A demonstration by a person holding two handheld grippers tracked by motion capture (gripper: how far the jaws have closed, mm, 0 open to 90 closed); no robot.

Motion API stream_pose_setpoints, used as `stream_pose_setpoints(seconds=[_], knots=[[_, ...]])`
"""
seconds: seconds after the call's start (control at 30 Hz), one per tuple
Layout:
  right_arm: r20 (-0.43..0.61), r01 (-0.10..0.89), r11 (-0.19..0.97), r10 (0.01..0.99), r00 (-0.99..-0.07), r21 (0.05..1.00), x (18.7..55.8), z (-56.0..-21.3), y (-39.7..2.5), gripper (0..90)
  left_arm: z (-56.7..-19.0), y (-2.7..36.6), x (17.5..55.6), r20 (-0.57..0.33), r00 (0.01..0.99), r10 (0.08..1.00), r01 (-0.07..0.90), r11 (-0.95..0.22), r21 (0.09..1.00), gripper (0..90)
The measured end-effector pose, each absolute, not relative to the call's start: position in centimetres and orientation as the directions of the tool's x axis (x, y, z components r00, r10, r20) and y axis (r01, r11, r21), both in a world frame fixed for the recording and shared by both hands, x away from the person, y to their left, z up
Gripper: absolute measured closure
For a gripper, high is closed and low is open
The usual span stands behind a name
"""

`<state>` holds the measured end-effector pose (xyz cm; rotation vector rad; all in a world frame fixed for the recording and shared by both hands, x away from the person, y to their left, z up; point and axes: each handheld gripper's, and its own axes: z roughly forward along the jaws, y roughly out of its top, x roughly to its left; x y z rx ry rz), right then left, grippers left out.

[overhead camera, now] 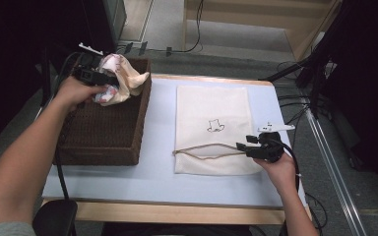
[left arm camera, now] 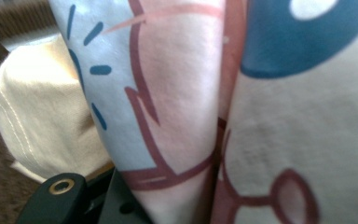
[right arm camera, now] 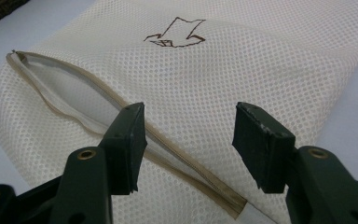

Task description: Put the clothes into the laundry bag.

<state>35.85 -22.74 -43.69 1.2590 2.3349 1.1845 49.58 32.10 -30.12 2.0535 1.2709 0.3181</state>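
Note:
A cream mesh laundry bag [overhead camera: 211, 123] lies flat on the blue table top, its tan zipper [overhead camera: 204, 150] unzipped into a gaping slit near the front end. My right gripper [overhead camera: 241, 146] stands open right at the zipper's right end, one jaw over the zipper [right arm camera: 177, 156], nothing held. At the far corner of the brown wicker basket [overhead camera: 103, 132], my left gripper [overhead camera: 98, 78] is shut on a bunched cream garment [overhead camera: 120, 78] with red and blue print [left arm camera: 191, 107], lifted above the basket.
The basket takes up the table's left part. A strip of bare blue surface [overhead camera: 160, 123] runs between basket and bag. Cables and a stand leg [overhead camera: 295, 64] lie on the floor at the right; the wooden table edge [overhead camera: 177, 214] is at the front.

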Motion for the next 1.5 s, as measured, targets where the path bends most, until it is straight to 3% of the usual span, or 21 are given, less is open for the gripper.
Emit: stream_pose_setpoints(seconds=[0.37,0.8,1.03,1.5], knots=[[0.158,0.589,0.305,0.780,-0.605,0.748,35.9,-43.7,-22.6,45.4,-24.6,33.1,47.8,-0.112,0.539,0.835,0.636,-0.316,0.704,67.1],[0.169,0.594,0.298,0.779,-0.604,0.748,35.9,-43.7,-22.6,45.5,-17.0,32.3,45.3,-0.049,0.705,0.708,0.496,-0.443,0.747,66.9],[0.177,0.594,0.293,0.776,-0.606,0.749,35.9,-43.6,-22.6,46.3,-14.2,28.7,44.6,-0.044,0.771,0.636,0.443,-0.484,0.755,66.6],[0.192,0.587,0.271,0.772,-0.606,0.763,35.7,-43.3,-23.0,48.6,-13.9,21.7,43.6,-0.046,0.847,0.529,0.382,-0.547,0.745,66.5]])
